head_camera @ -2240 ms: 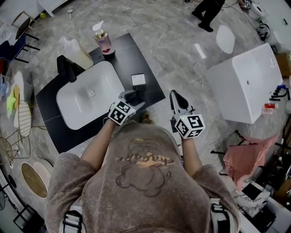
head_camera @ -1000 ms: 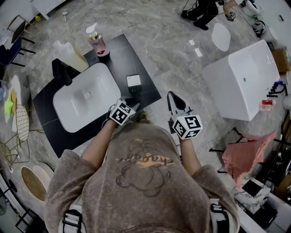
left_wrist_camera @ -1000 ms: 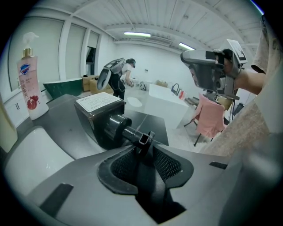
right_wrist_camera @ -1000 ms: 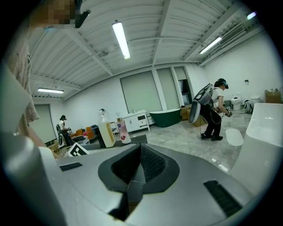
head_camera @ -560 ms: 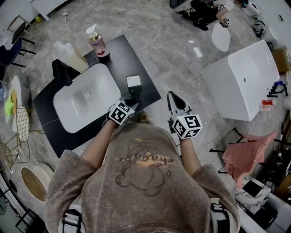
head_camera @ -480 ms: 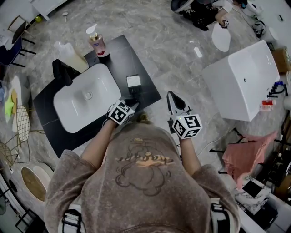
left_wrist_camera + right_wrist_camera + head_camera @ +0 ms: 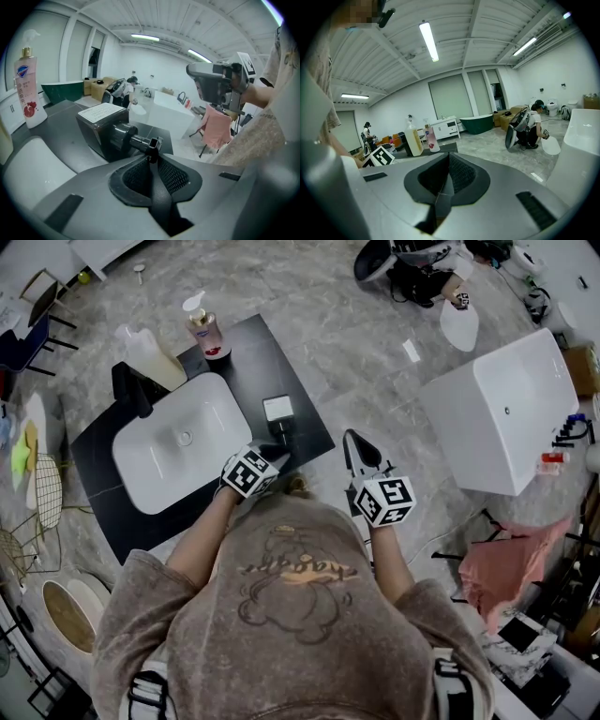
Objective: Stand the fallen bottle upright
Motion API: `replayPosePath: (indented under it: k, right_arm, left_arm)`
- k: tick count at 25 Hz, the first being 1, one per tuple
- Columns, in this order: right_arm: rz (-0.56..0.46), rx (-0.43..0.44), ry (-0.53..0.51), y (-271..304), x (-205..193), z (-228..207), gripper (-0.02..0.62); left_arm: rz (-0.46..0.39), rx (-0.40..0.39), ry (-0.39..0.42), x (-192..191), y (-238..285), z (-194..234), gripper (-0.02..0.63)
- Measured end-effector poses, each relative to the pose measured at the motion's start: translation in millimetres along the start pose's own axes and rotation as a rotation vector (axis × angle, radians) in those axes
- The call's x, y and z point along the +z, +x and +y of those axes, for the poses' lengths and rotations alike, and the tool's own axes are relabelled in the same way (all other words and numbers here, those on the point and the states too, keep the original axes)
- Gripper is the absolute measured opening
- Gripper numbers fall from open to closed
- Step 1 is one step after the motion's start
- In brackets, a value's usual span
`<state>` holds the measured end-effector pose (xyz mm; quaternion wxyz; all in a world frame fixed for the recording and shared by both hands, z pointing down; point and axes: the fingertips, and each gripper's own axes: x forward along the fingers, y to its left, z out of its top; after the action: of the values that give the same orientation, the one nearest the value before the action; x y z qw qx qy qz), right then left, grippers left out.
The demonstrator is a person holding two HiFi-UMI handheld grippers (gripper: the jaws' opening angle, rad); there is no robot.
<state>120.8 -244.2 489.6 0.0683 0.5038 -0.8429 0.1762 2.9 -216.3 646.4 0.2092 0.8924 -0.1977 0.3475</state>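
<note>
**Right of the basin: bottle still down**

Right of the white basin (image 7: 216,418), on the black counter (image 7: 267,352), the fallen bottle (image 7: 278,411) lies sideways; its white label is unreadable. The left gripper (image 7: 152,152), its jaws just closing, pinches the pump nozzle. The right gripper (image 7: 356,442) is closed and empty.

My right claw (image 7: 448,161) has its jaws pressed together with nothing between them. Past them, on a dark worktop (image 7: 442,149), a tall cream bottle (image 7: 413,137) and a smaller pump bottle (image 7: 430,139) stand upright side by side. Further back sits a green bathtub (image 7: 477,123). To the right, a person (image 7: 530,123) crouches on the floor (image 7: 497,145).
</note>
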Motion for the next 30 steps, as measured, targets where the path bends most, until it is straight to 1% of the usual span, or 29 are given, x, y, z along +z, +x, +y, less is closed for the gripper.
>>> replayPosePath:
  k: [6,18,30]
  right_arm:
    - [-0.001,0.009,0.004,7.7,0.3,0.2,-0.002]
    - [-0.001,0.028,0.003,18.8,4.2,1.6,-0.002]
    - [-0.001,0.049,0.0,30.4,6.9,5.2,-0.002]
  left_arm:
    - [-0.043,-0.044,-0.045,12.5,-6.0,-0.3,0.064]
    - [-0.116,-0.097,-0.122,33.0,-19.1,0.7,0.06]
    - [-0.207,-0.152,-0.225,53.4,-31.6,6.2,0.057]
